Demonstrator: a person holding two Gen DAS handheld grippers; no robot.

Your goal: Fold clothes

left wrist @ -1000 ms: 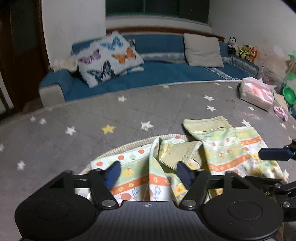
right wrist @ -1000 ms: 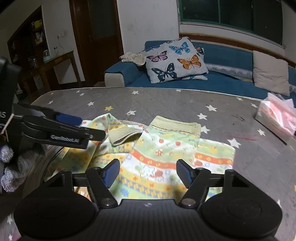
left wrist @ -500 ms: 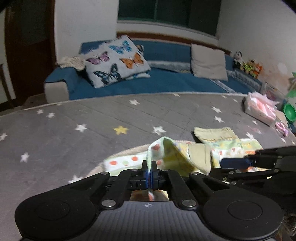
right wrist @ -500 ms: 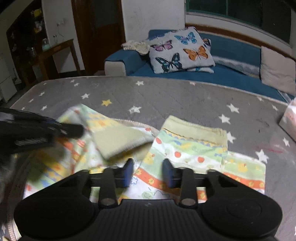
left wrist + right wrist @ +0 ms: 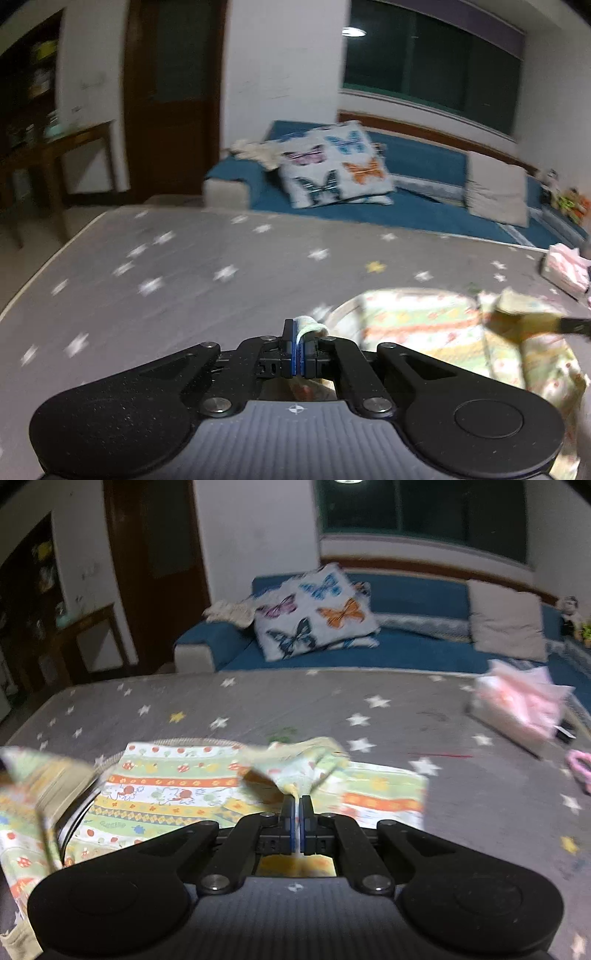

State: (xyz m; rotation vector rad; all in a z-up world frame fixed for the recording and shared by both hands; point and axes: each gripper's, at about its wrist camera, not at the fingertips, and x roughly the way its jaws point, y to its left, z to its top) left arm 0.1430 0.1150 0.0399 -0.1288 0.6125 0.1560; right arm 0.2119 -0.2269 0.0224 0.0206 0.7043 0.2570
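While both claws pinch the patterned garment (image 5: pixel 173 790), it hangs lifted over the star-print mat (image 5: pixel 184 266).
Left claw (image 5: pixel 297 347) grips a corner; right claw (image 5: pixel 297 821) grips a bunched fold, apparently the waistband; only the right view shows the spread cloth.

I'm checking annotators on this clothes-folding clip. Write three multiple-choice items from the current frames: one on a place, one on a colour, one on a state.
1. Where does the butterfly pillow lie?
A. on the blue sofa
B. on the star-print surface
C. on the side table

2. What colour is the star-print surface under the patterned garment?
A. red
B. grey
C. white

3. How do both grippers stand?
A. both open
B. one open, one shut
C. both shut on cloth

Answers: 1 A, the pillow leans on the sofa seat. 2 B, grey with pale stars. 3 C, the left gripper and the right gripper each pinch garment fabric between closed fingers.
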